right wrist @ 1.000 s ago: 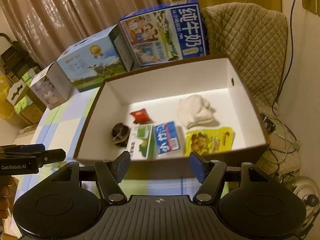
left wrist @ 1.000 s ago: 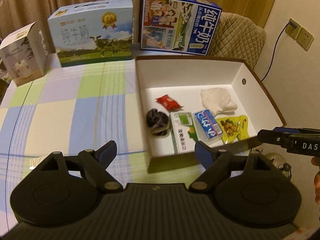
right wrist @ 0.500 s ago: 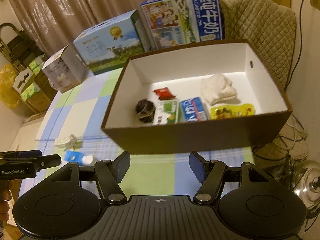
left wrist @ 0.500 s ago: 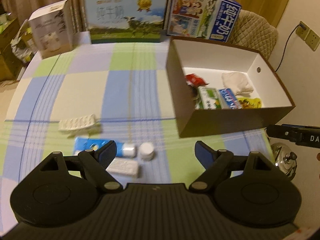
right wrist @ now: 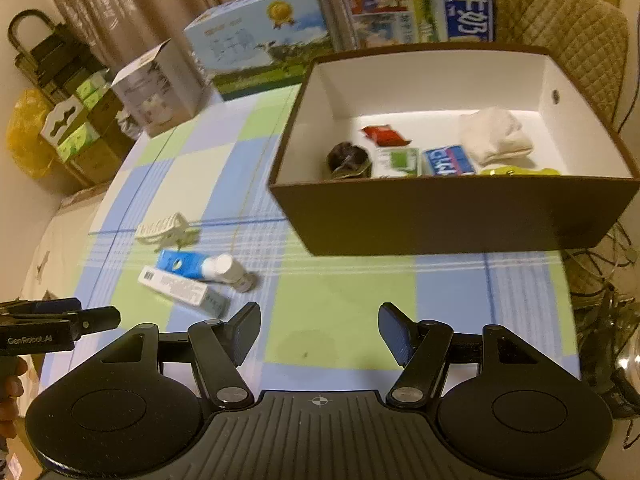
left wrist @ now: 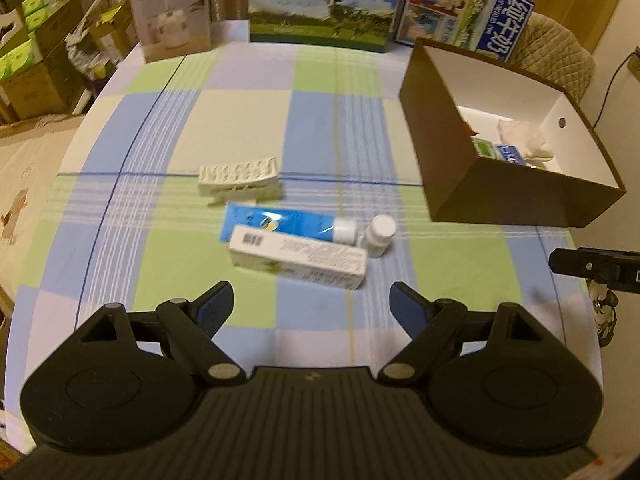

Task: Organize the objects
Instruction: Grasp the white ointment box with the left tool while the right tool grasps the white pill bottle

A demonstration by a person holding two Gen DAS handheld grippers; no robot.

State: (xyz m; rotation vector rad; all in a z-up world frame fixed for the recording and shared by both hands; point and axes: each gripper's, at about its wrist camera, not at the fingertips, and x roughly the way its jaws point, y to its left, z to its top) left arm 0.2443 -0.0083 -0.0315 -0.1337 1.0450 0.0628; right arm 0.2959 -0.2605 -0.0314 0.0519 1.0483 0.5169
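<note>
**Loose items grouped on bench, both tongs empty**

Four loose items lie together on the checked cloth of the bench [left wrist: 240, 120], left of the brown box. White ribbed hair claw clip [left wrist: 239, 175] sits farthest from the camera. Just nearer is the blue tube [left wrist: 280, 222] with a white cap, lying flat, cap end toward the box. Long white carton [left wrist: 298, 257] with a barcode lies alongside the tube, touching or nearly so; cannot tell which. Small white bottle [left wrist: 379, 235] is at the tube's cap end, just beside it; in the right wrist view it appears tipped on its side [right wrist: 230, 270], though blur leaves this uncertain.

Brown box [right wrist: 452, 216], white inside, stands open on the bench, apart from the cluster. Inside: red packet [right wrist: 384, 135], dark crumpled bundle [right wrist: 347, 159], green-and-white carton [right wrist: 398, 162], blue-and-white carton [right wrist: 448, 160], cream cloth wad [right wrist: 494, 136], yellow packet [right wrist: 520, 171] mostly hidden by the near wall.

Left tongs [left wrist: 312, 304] spread, nothing between the pads, above the bench just short of the white carton. Right tongs [right wrist: 319, 330] spread, nothing between them, over bare cloth in front of the box.

Three printed milk cartons-in-case [left wrist: 324, 0] stand along the far bench edge. Quilted chair [right wrist: 560, 28] behind the box.
</note>
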